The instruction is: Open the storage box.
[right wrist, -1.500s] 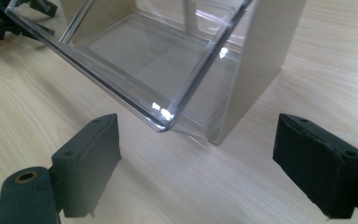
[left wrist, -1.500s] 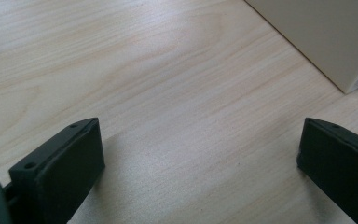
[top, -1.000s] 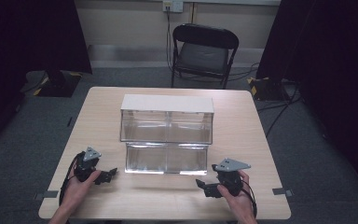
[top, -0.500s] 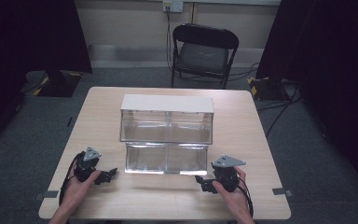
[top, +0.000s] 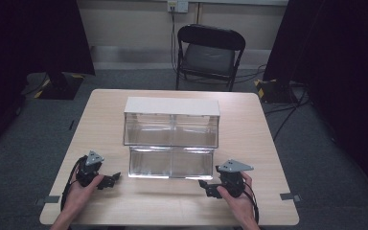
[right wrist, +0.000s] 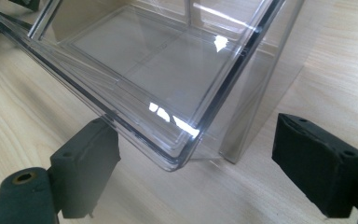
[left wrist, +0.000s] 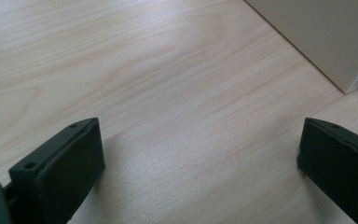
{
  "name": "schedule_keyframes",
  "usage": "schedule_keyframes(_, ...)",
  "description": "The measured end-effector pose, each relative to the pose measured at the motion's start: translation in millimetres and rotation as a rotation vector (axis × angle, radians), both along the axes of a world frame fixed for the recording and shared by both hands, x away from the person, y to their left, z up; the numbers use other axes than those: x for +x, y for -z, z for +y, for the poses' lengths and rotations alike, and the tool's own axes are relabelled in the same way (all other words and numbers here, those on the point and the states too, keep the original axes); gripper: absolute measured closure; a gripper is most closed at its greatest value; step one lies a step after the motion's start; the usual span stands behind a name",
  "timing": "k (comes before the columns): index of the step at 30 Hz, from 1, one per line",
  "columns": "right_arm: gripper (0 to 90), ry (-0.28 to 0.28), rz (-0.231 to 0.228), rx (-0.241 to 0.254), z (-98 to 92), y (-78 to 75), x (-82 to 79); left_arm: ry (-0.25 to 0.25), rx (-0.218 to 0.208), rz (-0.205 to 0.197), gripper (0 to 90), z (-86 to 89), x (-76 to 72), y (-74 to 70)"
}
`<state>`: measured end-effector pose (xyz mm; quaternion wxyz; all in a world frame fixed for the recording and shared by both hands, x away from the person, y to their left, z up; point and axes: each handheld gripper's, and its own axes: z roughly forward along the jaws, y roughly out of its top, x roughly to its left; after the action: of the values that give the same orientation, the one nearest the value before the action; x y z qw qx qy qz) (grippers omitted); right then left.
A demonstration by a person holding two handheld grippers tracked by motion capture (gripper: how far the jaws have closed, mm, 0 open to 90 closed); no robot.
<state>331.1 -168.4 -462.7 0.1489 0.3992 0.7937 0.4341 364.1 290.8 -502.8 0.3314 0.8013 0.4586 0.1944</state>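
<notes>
Drawer [right wrist: 135, 70] corner between spread right hand-held gripper [right wrist: 193, 158] jaws.

A person's two hands rest low on the wooden counter [top: 249, 124], each holding a gripper. The left gripper [top: 115, 177] sits just off the near left corner of the clear drawer unit [top: 171, 129], whose lower drawer [top: 170, 163] is pulled out toward the person. The right gripper [top: 203, 185] lies just before that drawer's near right corner, a black folding chair [top: 210, 52] far beyond both.

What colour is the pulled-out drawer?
No colour: the drawer is see-through clear plastic, seen best in the right gripper view.
</notes>
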Motion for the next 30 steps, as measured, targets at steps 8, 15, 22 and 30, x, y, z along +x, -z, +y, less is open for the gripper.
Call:
schedule_keyframes(8,14.3,-0.011,-0.001,0.016,0.1,-1.2,-1.7,0.000,0.000,0.000,0.0,0.0,0.0,0.0)
schedule_keyframes(15,14.6,-0.004,-0.006,0.011,0.5,-1.5,-2.8,0.000,0.000,0.000,0.0,0.0,0.0,0.0)
schedule_keyframes(22,15.6,-0.007,-0.004,0.013,0.3,-1.6,-3.1,0.000,-0.001,0.000,0.0,0.0,0.0,0.0)
schedule_keyframes(30,16.6,-0.011,-0.002,0.011,0.1,-2.2,-3.4,0.000,0.000,0.000,0.0,0.0,0.0,0.0)
